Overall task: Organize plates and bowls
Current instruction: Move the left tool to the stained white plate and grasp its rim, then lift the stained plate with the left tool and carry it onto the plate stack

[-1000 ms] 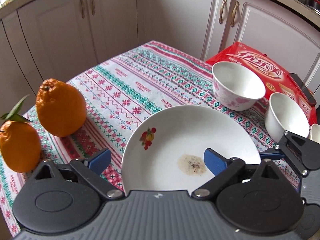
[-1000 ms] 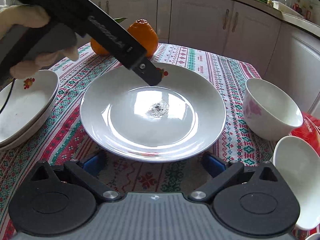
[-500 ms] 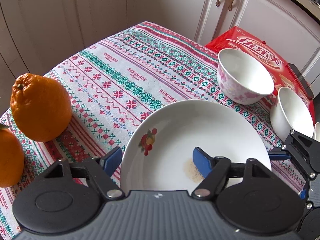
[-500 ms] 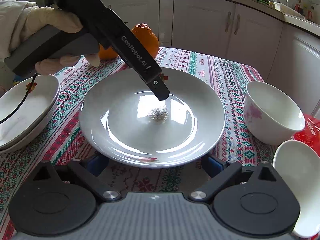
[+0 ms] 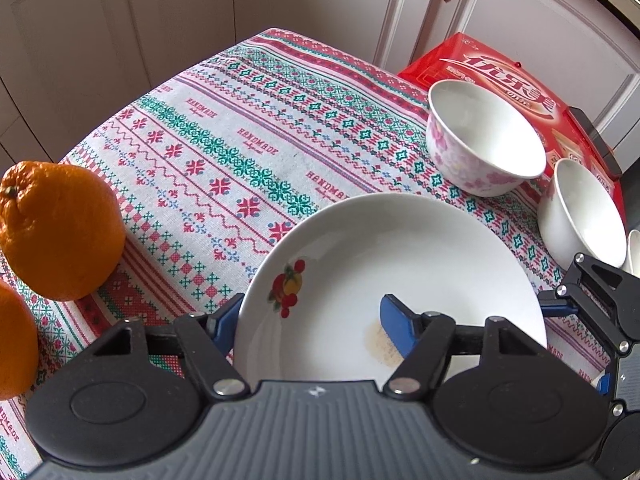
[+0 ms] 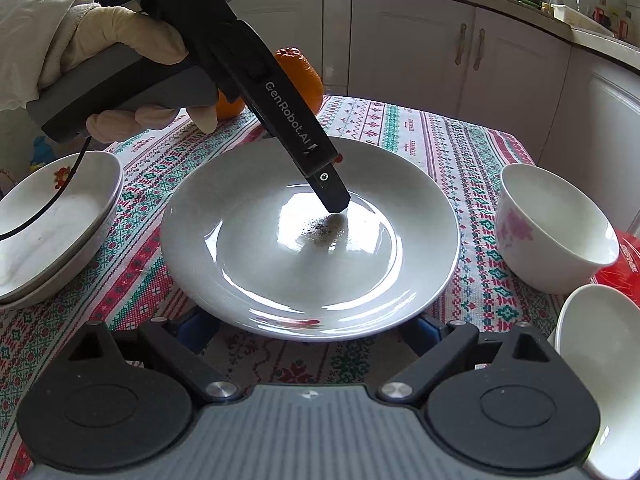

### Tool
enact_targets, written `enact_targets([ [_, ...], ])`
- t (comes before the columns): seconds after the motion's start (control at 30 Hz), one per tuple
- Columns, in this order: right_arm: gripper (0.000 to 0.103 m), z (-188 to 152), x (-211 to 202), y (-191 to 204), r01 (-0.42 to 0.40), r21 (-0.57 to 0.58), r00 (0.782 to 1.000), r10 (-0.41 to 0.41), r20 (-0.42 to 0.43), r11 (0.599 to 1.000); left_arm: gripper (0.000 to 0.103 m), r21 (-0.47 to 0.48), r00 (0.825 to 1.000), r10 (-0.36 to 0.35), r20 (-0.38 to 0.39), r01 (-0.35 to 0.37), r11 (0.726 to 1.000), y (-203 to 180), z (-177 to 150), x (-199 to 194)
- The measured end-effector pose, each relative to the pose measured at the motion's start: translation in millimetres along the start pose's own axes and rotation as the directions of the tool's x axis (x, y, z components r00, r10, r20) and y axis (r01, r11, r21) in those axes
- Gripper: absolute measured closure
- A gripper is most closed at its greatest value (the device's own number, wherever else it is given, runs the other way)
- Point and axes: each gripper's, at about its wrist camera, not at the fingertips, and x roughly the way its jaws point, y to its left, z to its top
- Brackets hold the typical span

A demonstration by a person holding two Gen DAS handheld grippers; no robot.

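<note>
The left tongs stand wide open astride the near rim of the deep white plate, one blue pad just outside the rim and the other inside the well over a brownish food smear; nothing is clamped yet, and I cannot tell whether either pad actually touches the china. The plate sits on the patterned desk, roughly in its middle. The right tongs are also spread wide, their tips low at the plate's near edge and partly hidden beneath it, gripping nothing as far as the view shows. To the left of the right wrist view, two deep plates with the same fruit motif are already nested, so that part of the sorting looks done. This plate appears to be the one left to join that stack. The floral bowl and the plain white bowl stand separately near the red carton, not yet stacked. Two oranges rest at the desk's far side, near the plate. By my reckoning the job is about half finished.
</note>
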Motion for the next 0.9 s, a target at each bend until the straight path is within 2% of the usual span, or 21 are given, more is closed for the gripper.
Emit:
enact_targets([
  [0.4, 0.006, 1.2, -9.9, 4.2, -0.007, -0.013, 1.000, 0.007, -0.009, 1.000, 0.032, 0.000, 1.000, 0.009, 0.020, -0.009, 1.000, -7.1, -8.7, -10.8],
  [0.63, 0.006, 4.5, -25.7, 11.1, -0.019, -0.033, 1.000, 0.019, 0.005, 0.999, 0.032, -0.011, 0.998, 0.018, 0.053, -0.018, 1.000, -16.8, -14.4, -32.3],
  [0.9, 0.006, 5.7, -48.7, 21.9, -0.059, -0.073, 0.998, 0.061, 0.018, 0.996, 0.032, -0.051, 0.996, 0.041, 0.082, -0.037, 0.998, -27.4, -35.7, -59.8],
])
